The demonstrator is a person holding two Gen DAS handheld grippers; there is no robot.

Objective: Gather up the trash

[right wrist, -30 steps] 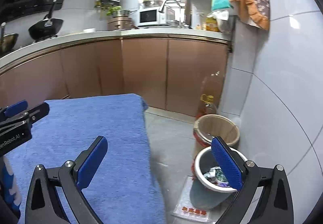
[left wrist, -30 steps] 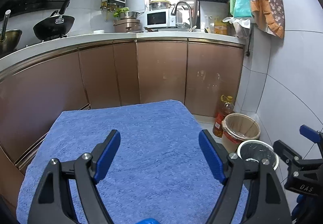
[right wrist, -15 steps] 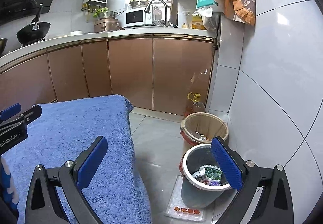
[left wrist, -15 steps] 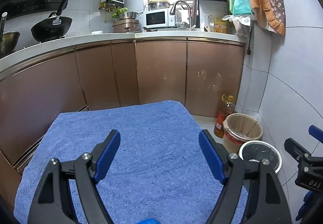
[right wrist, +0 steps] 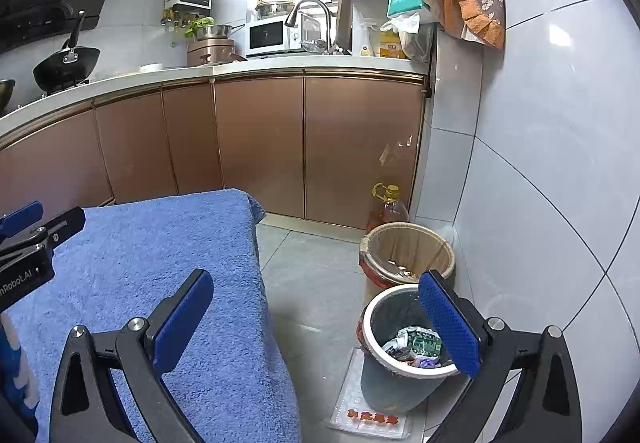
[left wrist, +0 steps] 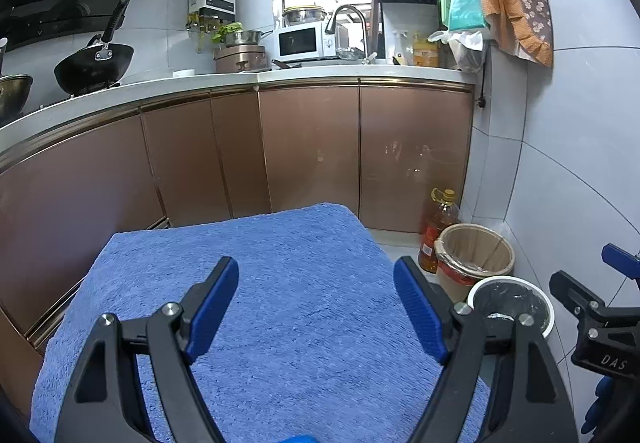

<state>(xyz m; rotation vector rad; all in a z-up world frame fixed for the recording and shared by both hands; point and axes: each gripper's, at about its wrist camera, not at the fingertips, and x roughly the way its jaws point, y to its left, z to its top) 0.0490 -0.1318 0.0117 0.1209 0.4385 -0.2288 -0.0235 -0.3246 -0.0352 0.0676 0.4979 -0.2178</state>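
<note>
A grey bin with a white rim stands on the floor by the tiled wall, holding crumpled wrappers; the same grey bin shows in the left wrist view. My right gripper hovers open and empty, its right finger above the bin's rim, its left finger over the blue towel. Open and empty too, my left gripper hangs above the blue towel, whose surface is bare. The right gripper's body appears at the left view's right edge.
A tan basket bin stands behind the grey one, with an oil bottle by the brown cabinets. A plastic tray lies under the grey bin. Grey floor tiles separate towel and bins. A wok sits on the counter.
The right gripper has swung right and drawn back, so the grey bin and its trash now sit more fully in view. The left gripper has stayed almost still.
</note>
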